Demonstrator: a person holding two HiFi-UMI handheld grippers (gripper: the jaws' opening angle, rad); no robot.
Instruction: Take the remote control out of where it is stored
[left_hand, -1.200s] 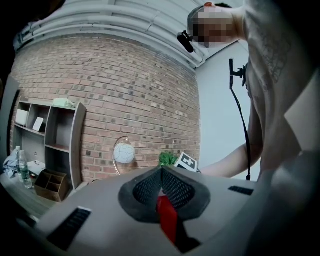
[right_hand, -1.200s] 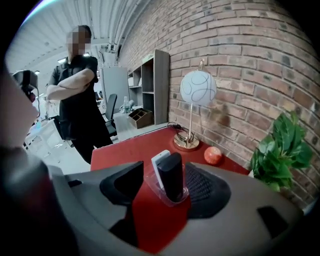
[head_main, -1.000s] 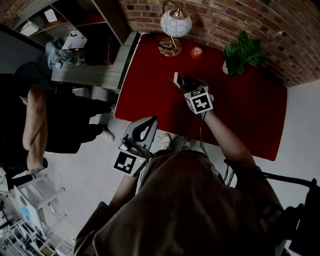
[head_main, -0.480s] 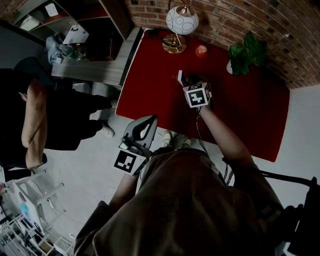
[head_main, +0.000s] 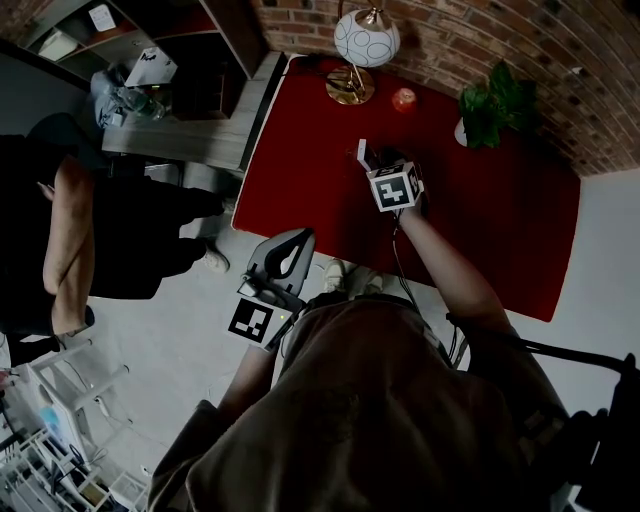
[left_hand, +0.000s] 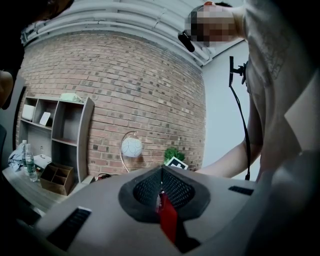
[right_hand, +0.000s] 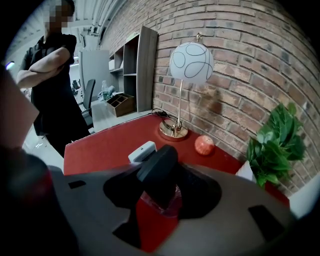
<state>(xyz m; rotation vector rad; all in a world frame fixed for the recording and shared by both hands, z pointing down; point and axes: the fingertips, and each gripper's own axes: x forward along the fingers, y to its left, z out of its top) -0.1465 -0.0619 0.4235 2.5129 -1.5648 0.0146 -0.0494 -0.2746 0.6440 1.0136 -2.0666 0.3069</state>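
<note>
A black remote control (right_hand: 159, 170) stands upright in a small clear holder (right_hand: 169, 204) on the red table (head_main: 300, 170). A white remote (right_hand: 142, 151) stands just behind it to the left. My right gripper (right_hand: 161, 192) is around the black remote's upper end. Its jaws are closing, and both pads seem to touch the remote's sides. In the head view the right gripper (head_main: 377, 162) sits mid-table and hides the black remote, with only the white remote (head_main: 362, 153) showing. My left gripper (head_main: 281, 262) hangs off the table's near edge, shut and empty.
A globe lamp (head_main: 365, 40), a small red ball (head_main: 404, 99) and a potted plant (head_main: 492, 105) stand along the brick wall at the table's back. A person (head_main: 80, 230) with folded arms stands left of the table, by a grey desk (head_main: 180, 150).
The right gripper has edged forward onto the remotes and its marker cube has levelled. The left gripper has stayed where it was.
</note>
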